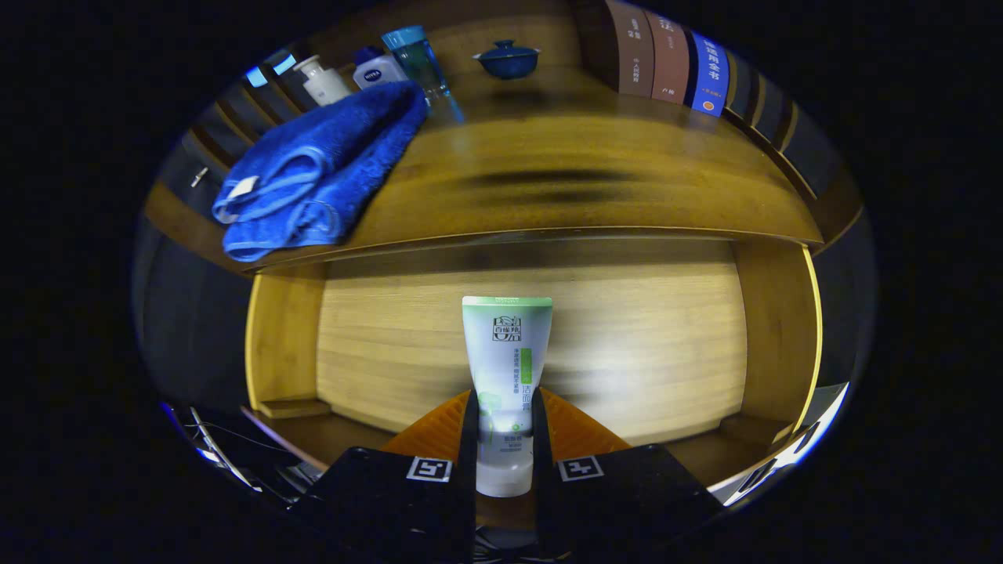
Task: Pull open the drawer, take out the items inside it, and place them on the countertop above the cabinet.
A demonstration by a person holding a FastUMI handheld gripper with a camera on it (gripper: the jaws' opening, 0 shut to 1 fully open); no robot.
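Gripper view: The hand-held gripper (504, 439) is closed narrowly on a white-and-green tube (506, 376); both fingers press against the tube's lower sides. The tube stands upright between the fingers, cap end down and flat crimped end up, projecting well ahead of the fingertips. Behind and below the tube lies the open wooden drawer (533, 345), its pale floor bare and its side walls visible to either side. The tube appears raised above the drawer floor, though contact cannot be confirmed.

Beyond the drawer, the wooden tabotop surface is the tabletop (595, 180) above the cabinet. A folded blue towel (313, 172) lies on its left part, overhanging the front edge slightly. Behind the towel stand a white pump bottle (323, 81), a white bottle with a blue cap (376, 69) and a clear blue-lidded bottle (419, 63), close together. A blue lidded bowl (508, 59) sits further right, apart from the bottles. Upright books (670, 59) line the right rear of the tabletop.
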